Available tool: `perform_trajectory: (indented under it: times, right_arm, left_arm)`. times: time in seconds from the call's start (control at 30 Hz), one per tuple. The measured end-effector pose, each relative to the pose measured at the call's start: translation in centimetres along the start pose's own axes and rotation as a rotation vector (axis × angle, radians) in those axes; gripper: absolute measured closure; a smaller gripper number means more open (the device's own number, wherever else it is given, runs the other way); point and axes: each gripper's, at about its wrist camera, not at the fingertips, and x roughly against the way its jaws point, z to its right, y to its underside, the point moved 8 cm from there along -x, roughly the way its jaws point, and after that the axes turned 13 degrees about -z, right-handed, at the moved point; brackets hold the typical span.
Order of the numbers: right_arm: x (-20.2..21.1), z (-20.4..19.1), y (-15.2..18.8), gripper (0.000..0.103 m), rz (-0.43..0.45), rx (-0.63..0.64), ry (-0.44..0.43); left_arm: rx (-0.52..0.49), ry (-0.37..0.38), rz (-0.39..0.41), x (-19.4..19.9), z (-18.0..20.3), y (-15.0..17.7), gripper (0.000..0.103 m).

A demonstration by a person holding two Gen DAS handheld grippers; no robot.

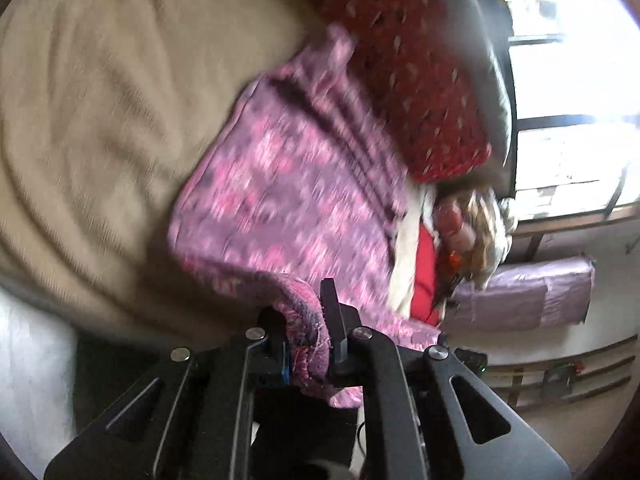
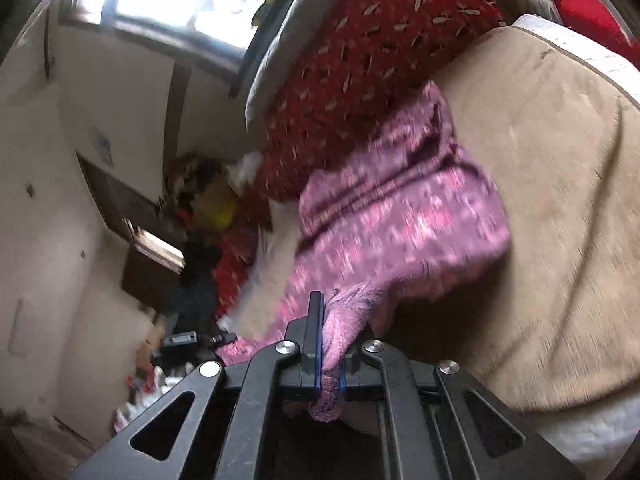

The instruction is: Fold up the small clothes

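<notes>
Over the beige bedcover (image 1: 100, 120) I have the pink patterned garment (image 1: 288, 184) draped, its far end against the red leaf-print pillow (image 1: 404, 64); my left gripper (image 1: 306, 328) is clamped on one bunched edge, my right gripper (image 2: 330, 344) on another; uneven pulling could slip the cloth free or skew the fold.

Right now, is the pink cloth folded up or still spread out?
Mostly spread, not folded: the pink cloth drapes loosely over the tan bed cover, each near edge pinched in a hand-held gripper, left and right.
</notes>
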Motion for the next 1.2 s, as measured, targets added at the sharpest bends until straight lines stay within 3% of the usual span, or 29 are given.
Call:
perform_trajectory:
  times: [0.27,0.63,0.77,0.87,0.93,1.0,1.1,1.2]
  right_arm:
    - [-2.2,2.3,-9.2,0.098,0.090,-0.074,-0.016]
    - [-7.8,8.9,-22.5,0.098,0.193,-0.160,-0.076]
    - [-10.0,13.1,-26.2,0.098,0.210,-0.248,-0.052]
    - [-12.1,16.3,-27.0,0.098,0.174,-0.314,0.003]
    - [-13.1,17.9,-26.8,0.093,0.142,-0.350,0.042]
    - [-13.4,18.5,-26.9,0.093,0.126,-0.382,0.020]
    - [-12.0,18.1,-28.1,0.090,0.199,-0.394,-0.066]
    - [-9.6,18.4,-29.2,0.067,0.302,-0.418,-0.049]
  left_arm:
    - [0.028,0.011,0.104,-0.5,2.9,-10.3,0.094]
    - [0.069,0.031,0.200,-5.2,6.5,-26.8,0.094]
    - [0.123,-0.049,0.199,-9.1,5.6,-32.0,0.094]
    - [0.161,-0.143,0.168,-12.2,3.5,-34.2,0.094]
    - [0.189,-0.158,0.140,-13.4,2.3,-34.8,0.094]
    - [0.214,-0.118,0.116,-13.6,1.9,-35.2,0.094]
    - [0.220,-0.028,0.113,-12.0,2.8,-35.9,0.094]
    - [0.210,0.057,0.143,-9.3,4.4,-36.4,0.089]
